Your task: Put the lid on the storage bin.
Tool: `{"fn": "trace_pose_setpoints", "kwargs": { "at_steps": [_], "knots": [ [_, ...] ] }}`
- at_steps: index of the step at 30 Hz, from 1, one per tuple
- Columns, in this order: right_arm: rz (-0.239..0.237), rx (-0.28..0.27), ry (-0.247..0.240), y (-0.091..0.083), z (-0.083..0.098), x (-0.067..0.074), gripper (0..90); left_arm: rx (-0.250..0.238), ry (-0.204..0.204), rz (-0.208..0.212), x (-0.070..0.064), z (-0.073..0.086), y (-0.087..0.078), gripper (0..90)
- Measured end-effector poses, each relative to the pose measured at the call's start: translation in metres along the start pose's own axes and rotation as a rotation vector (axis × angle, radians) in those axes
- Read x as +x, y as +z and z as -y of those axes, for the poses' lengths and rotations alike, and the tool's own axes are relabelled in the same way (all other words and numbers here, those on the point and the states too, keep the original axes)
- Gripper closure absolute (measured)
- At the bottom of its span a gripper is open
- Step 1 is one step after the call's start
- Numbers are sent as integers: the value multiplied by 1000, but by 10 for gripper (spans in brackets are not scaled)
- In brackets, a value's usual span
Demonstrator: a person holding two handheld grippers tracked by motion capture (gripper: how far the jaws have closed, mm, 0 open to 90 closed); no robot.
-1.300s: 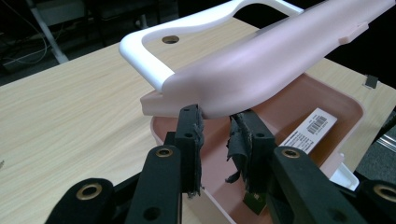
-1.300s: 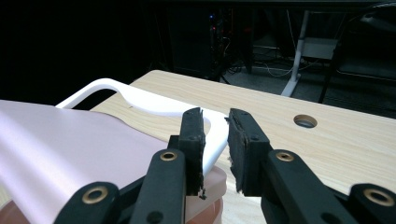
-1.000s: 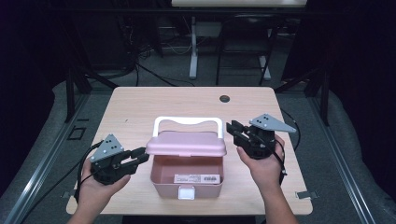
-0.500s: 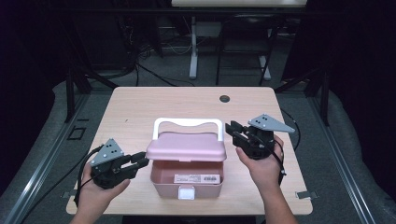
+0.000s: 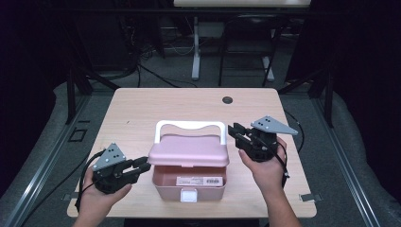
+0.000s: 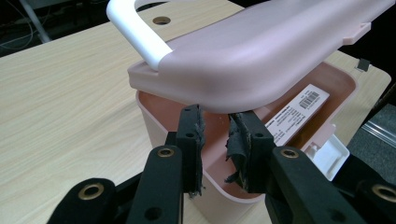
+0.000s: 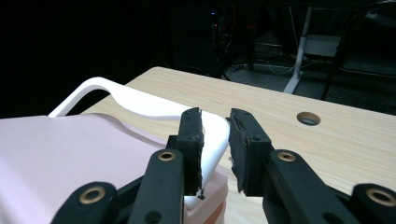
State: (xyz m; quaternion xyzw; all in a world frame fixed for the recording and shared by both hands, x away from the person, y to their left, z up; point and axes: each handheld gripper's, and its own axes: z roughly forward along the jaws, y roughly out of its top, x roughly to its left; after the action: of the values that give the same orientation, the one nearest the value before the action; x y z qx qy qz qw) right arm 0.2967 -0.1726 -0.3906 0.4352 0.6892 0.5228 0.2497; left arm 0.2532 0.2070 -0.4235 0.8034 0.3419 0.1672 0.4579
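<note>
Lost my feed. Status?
Left gripper open at pink box rim. Right gripper open at white handle. Lid half raised. Nothing in the way.

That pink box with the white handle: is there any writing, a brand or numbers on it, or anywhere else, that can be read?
White sticker inside the pink box: a barcode and lines of small print, too blurred to read.
White latch on the box front: blank, as far as can be told.
Lid, handle and table: no text.

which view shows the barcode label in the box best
The left gripper view: the label lies close inside the open box, bars legible under the raised lid. The high view shows it small. In the right gripper view the lid covers it.
</note>
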Motion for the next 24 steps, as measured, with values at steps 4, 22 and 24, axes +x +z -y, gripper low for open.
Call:
{"fn": "trace_pose_setpoints", "kwargs": {
  "at_steps": [4,22,24],
  "knots": [
    [0,-2,0,0,0,0,741,1,1,0,-1,2,1,736],
    [1,1,5,1,1,-1,739,21,-12,14,-2,12,3,739],
    [2,3,4,1,1,-2,739,21,-16,15,-2,13,3,740]
  ]
}}
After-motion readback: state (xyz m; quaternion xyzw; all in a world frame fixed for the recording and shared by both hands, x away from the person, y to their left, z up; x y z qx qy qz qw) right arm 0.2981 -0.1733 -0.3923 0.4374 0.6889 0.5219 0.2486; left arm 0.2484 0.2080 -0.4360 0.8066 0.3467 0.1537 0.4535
